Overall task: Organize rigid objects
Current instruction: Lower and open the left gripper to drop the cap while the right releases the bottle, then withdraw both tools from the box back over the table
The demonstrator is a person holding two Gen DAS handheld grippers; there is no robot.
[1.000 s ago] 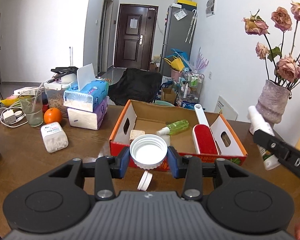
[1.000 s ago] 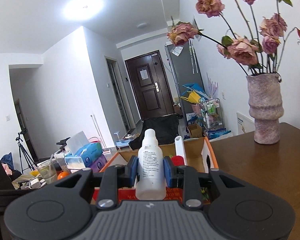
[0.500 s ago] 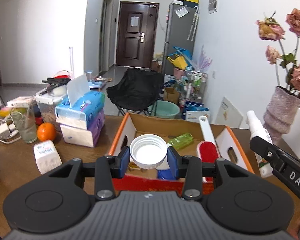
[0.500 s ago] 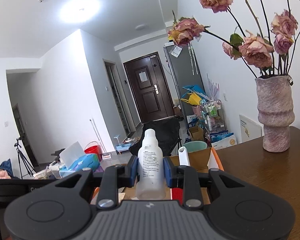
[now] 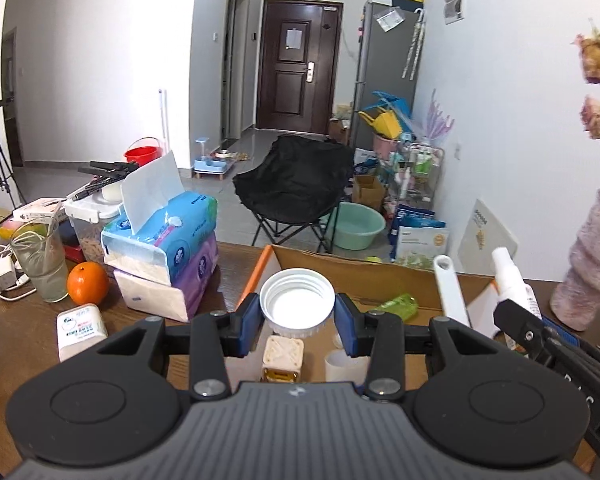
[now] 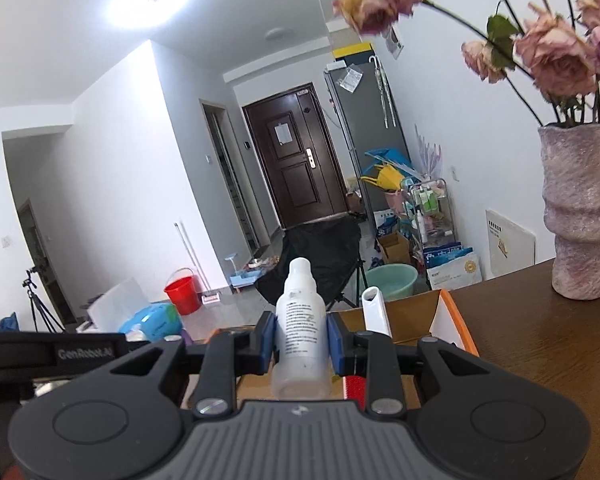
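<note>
On my left wrist view, the left gripper (image 5: pixel 297 319) is clamping its jaws on a white lid (image 5: pixel 297 303) above the cardboard box (image 5: pixel 380 280). On my right wrist view, the right gripper (image 6: pixel 301 345) is gripping a white bottle (image 6: pixel 301 340) upright, over that box (image 6: pixel 412 314).

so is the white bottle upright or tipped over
Upright: the white bottle stands cap-up, clamped between the right hand-held gripper's blue pads.
</note>
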